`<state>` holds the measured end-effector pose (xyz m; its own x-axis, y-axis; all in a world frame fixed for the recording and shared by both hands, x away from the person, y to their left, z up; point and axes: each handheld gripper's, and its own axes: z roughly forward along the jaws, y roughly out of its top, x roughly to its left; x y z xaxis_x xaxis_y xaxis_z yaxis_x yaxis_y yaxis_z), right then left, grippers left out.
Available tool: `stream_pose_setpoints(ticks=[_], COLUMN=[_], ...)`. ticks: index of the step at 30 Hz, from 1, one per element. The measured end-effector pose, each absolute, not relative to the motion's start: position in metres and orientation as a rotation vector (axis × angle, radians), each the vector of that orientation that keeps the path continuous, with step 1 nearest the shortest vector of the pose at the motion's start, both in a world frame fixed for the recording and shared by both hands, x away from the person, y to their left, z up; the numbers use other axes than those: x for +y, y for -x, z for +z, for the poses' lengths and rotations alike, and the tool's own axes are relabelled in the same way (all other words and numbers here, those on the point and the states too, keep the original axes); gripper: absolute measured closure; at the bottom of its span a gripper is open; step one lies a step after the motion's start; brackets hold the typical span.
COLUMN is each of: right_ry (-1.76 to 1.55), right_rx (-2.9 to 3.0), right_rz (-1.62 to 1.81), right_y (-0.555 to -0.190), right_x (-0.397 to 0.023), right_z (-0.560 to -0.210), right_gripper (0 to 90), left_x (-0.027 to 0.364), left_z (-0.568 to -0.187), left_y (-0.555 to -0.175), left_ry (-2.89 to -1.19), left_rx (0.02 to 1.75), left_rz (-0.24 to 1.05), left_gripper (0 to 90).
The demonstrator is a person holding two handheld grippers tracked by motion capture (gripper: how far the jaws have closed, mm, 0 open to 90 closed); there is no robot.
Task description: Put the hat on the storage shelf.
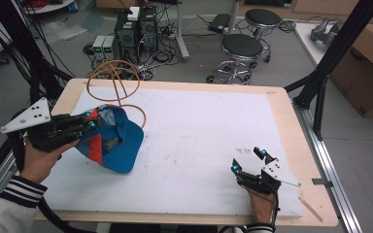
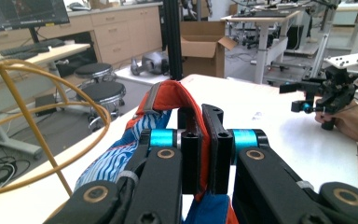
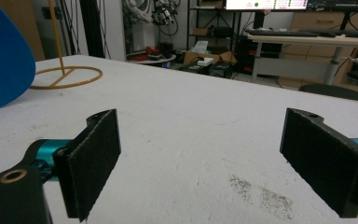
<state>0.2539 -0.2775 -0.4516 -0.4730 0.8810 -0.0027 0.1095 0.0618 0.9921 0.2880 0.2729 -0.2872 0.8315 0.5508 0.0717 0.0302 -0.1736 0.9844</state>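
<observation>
Over the table's left side we hold the blue and orange cap [image 1: 110, 141] by its rim in our left gripper [image 2: 200, 140], jaws clamped, beside the wire stand [image 1: 118, 87]; our right gripper [image 1: 249, 162] rests wide apart.

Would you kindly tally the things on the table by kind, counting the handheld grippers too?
Caps: 1, the blue and orange cap
Wire stands: 1, the yellow wire stand
Grippers: 2, the left gripper shut on the cap, the right gripper with jaws open
Total: 4
</observation>
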Motion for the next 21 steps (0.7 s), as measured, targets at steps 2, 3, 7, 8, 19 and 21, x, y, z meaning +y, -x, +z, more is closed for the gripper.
stream_pose_setpoints(ticks=[2, 3, 7, 8, 19, 21], right_ry=[-1.004, -1.004, -1.003, -1.003, -1.003, -1.002], right_rx=[1.679, 1.679, 1.678, 1.677, 1.676, 1.676], right_rz=[1.477, 1.476, 1.476, 1.476, 1.480, 1.481], right_y=[-0.254, -0.254, -0.254, -0.254, -0.253, -0.254], right_x=[-0.277, -0.277, -0.277, -0.277, -0.277, -0.278], right_z=[-0.452, -0.452, -0.452, -0.452, -0.452, -0.452], right_gripper=[11.4, 11.4, 11.4, 11.4, 11.4, 11.4], left_x=[0.266, 0.263, 0.243, 0.238, 0.174, 0.162], left_z=[-0.289, -0.290, -0.293, -0.293, -0.304, -0.308], left_y=[-0.288, -0.288, -0.290, -0.291, -0.294, -0.294], left_ry=[-1.692, -1.693, -1.694, -1.685, -1.714, -1.723], left_rx=[0.453, 0.454, 0.441, 0.442, 0.434, 0.438], left_rz=[0.477, 0.473, 0.445, 0.430, 0.332, 0.309], left_gripper=[86.1, 86.0, 86.0, 86.0, 85.7, 85.4])
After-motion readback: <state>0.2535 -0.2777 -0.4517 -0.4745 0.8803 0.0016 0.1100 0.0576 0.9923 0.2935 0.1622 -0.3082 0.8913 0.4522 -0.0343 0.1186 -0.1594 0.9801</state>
